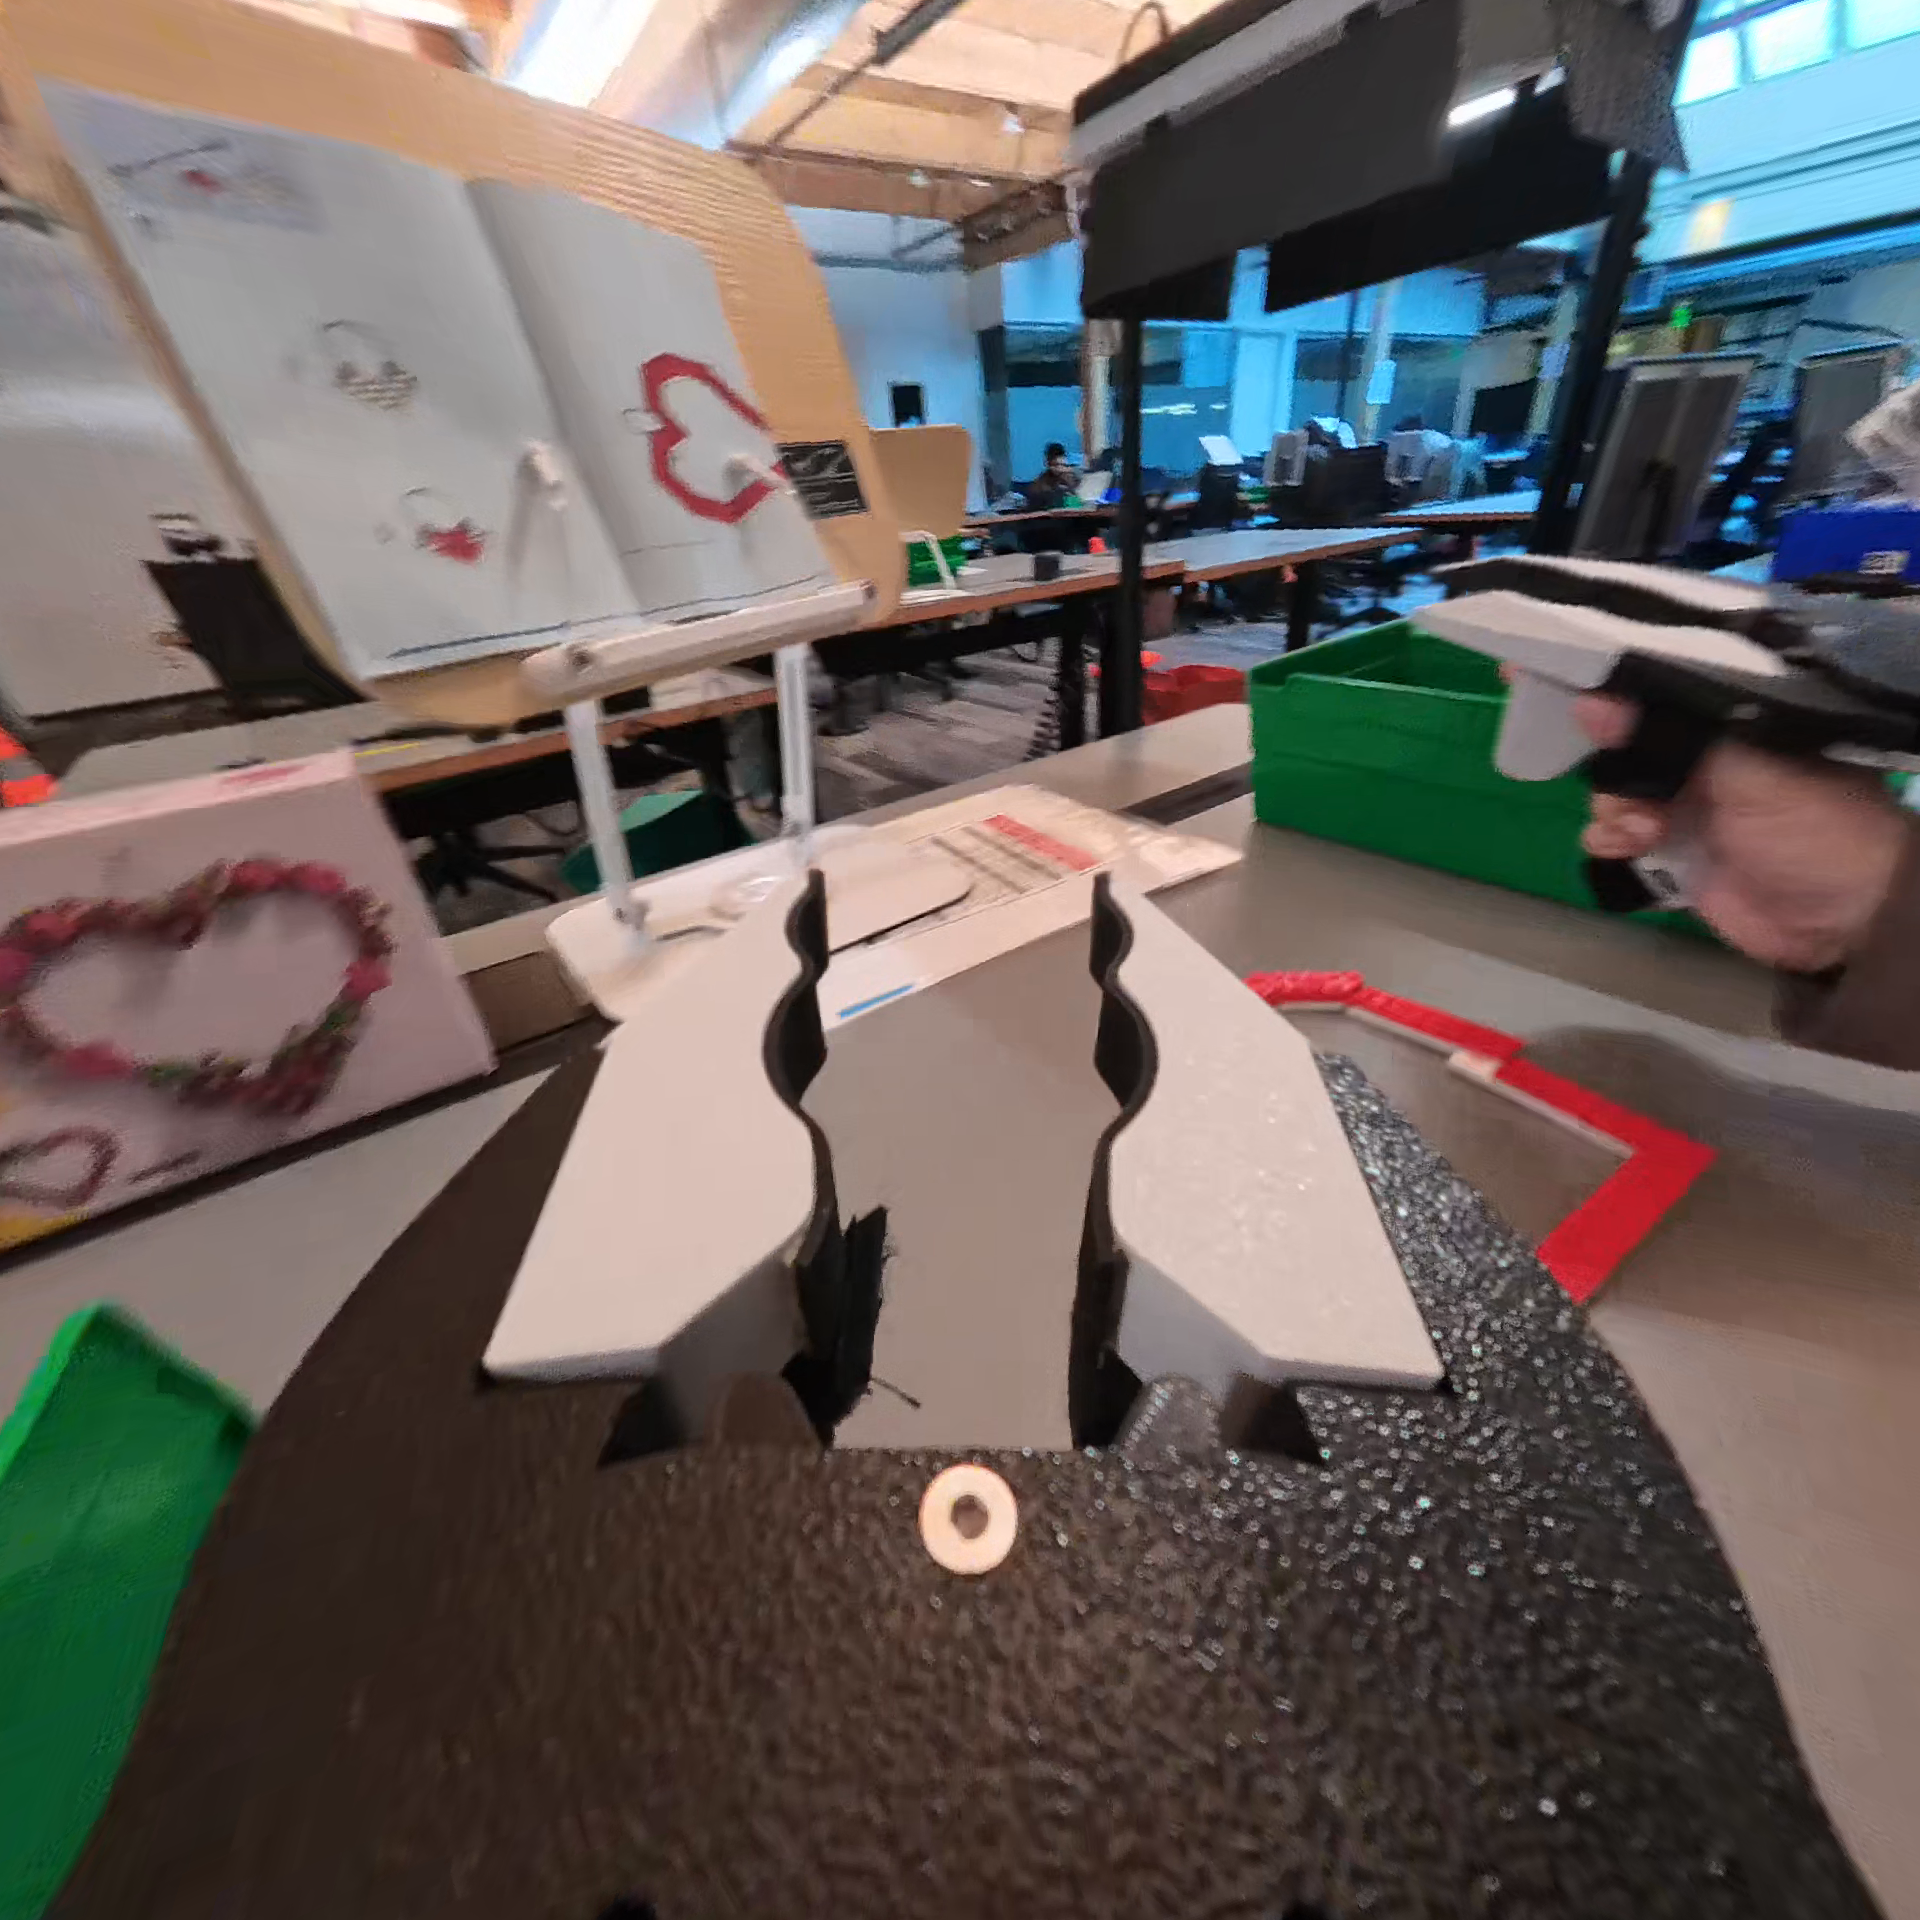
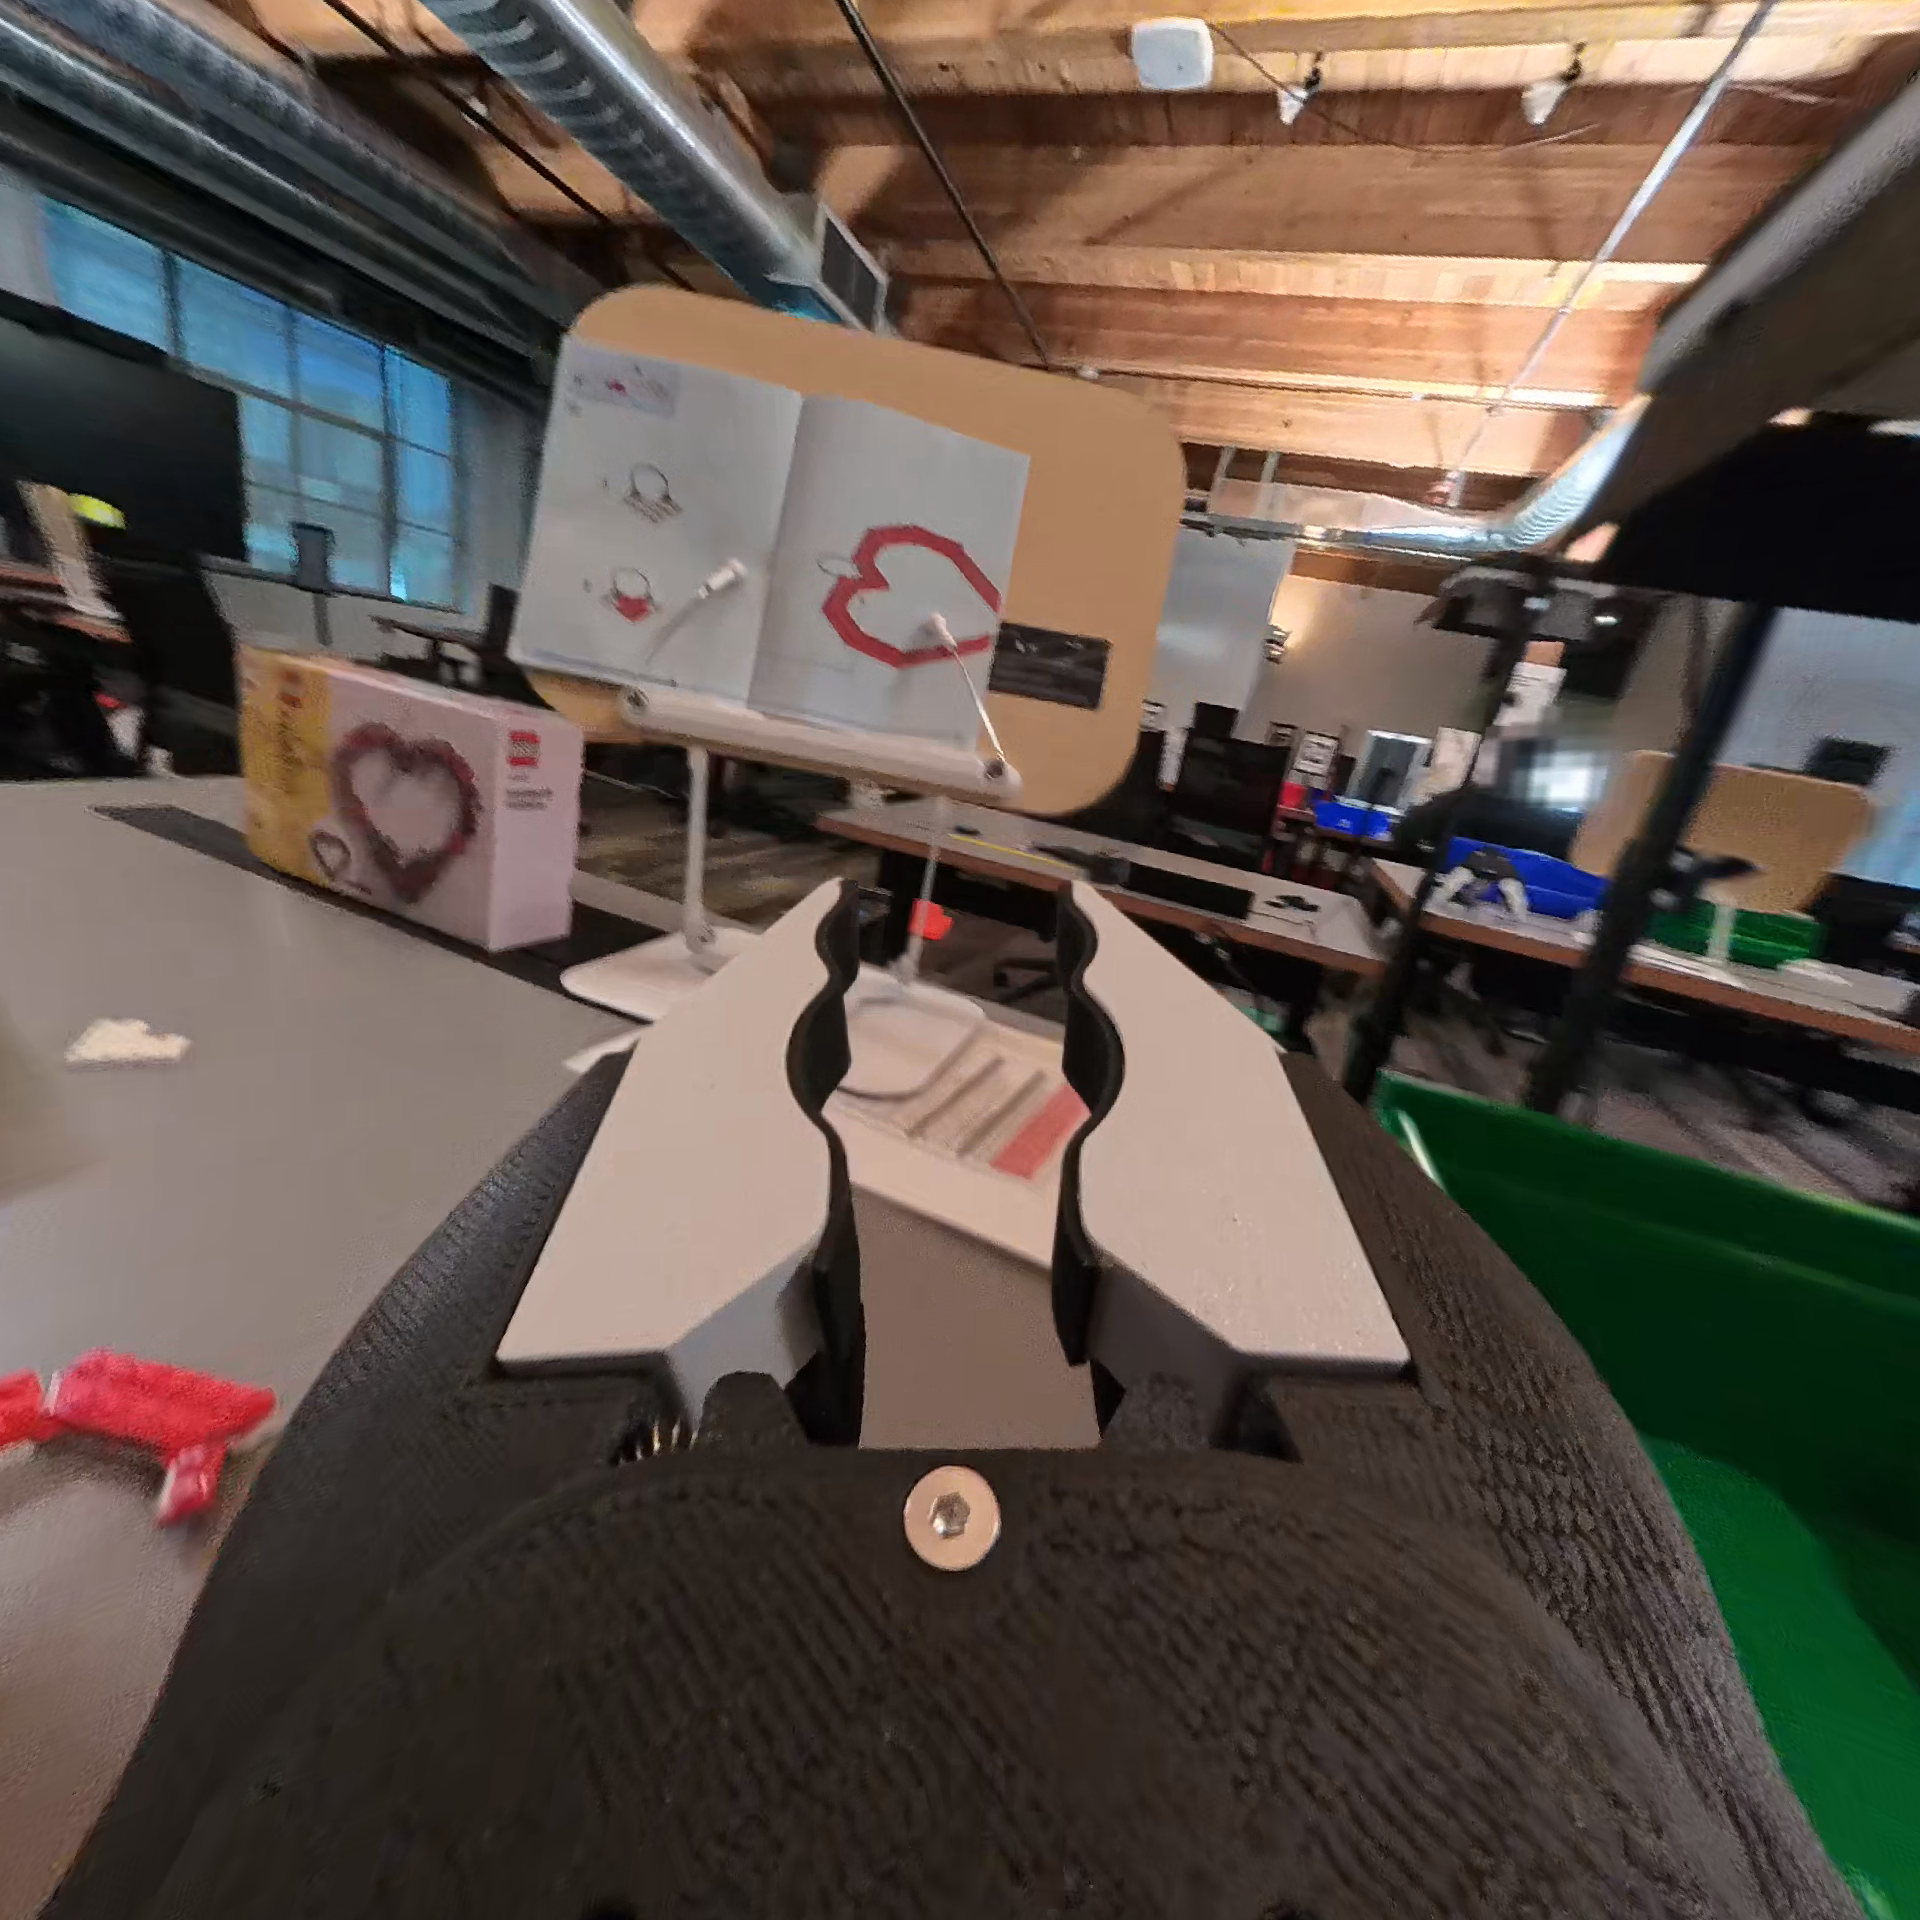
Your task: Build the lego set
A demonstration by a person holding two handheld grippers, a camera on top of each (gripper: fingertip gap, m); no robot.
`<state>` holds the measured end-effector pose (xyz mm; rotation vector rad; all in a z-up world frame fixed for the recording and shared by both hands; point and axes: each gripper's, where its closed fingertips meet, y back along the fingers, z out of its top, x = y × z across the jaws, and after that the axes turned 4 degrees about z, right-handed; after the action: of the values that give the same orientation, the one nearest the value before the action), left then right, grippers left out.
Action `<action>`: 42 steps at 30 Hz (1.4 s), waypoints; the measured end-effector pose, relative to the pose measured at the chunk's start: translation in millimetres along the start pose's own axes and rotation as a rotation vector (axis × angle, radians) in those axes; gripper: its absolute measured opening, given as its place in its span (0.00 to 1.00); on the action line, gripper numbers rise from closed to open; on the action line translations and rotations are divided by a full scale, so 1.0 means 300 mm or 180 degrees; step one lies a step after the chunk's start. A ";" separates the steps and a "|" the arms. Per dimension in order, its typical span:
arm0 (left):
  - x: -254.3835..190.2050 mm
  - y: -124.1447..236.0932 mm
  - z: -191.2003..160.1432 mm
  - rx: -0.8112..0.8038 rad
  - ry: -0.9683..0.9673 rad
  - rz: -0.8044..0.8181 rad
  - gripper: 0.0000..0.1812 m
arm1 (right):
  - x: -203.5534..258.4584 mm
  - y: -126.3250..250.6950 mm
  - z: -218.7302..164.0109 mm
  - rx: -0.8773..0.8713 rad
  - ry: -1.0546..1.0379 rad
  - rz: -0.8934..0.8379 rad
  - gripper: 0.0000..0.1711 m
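The red brick frame (image 1: pixel 1496 1081), a partly built heart outline of thin red strips with one pale piece set in it, lay flat on the grey table just right of the left gripper (image 1: pixel 956 904), its angled corner nearest that gripper's right finger. From the right gripper (image 2: pixel 956 914) it showed low on the left, blurred. A small white piece (image 2: pixel 125 1042) lay farther left, well apart.

left gripper (image 1: pixel 961 914) and right gripper (image 2: pixel 956 914) gape, empty.
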<state>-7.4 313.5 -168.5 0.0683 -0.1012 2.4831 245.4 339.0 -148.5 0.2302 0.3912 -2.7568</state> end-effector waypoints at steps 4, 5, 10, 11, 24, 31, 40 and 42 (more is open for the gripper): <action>0.078 0.089 -0.063 -0.0162 -0.0103 0.0297 0.29 | -0.011 0.112 -0.033 -0.0062 0.0125 -0.0303 0.22; 0.081 0.103 -0.055 -0.0272 -0.0041 0.0278 0.31 | -0.012 0.129 -0.040 -0.0094 0.0144 -0.0373 0.23; 0.095 0.120 -0.044 -0.0614 -0.0072 0.0242 0.45 | 0.035 0.131 -0.033 -0.0234 0.0462 -0.0302 0.32; 0.102 0.117 -0.051 -0.0601 -0.0153 0.0270 0.48 | 0.042 0.127 -0.038 -0.0245 0.0493 -0.0289 0.33; 0.119 0.075 -0.108 -0.0461 -0.0223 0.0323 0.55 | 0.075 0.104 -0.081 -0.0105 0.0569 -0.0170 0.38; 0.116 0.094 -0.101 -0.0502 -0.0386 0.0413 0.56 | 0.093 0.101 -0.088 -0.0014 0.0750 -0.0187 0.41; 0.118 0.091 -0.107 -0.0471 -0.0434 0.0436 0.58 | 0.077 0.101 -0.109 0.0135 0.0826 -0.0337 0.48; 0.117 0.090 -0.109 -0.0459 -0.0434 0.0420 0.60 | 0.070 0.102 -0.110 0.0131 0.0779 -0.0352 0.48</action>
<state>-52.3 316.4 -200.1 0.1748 -0.3524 2.5928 240.5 314.6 -191.4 0.5767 0.4205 -2.8547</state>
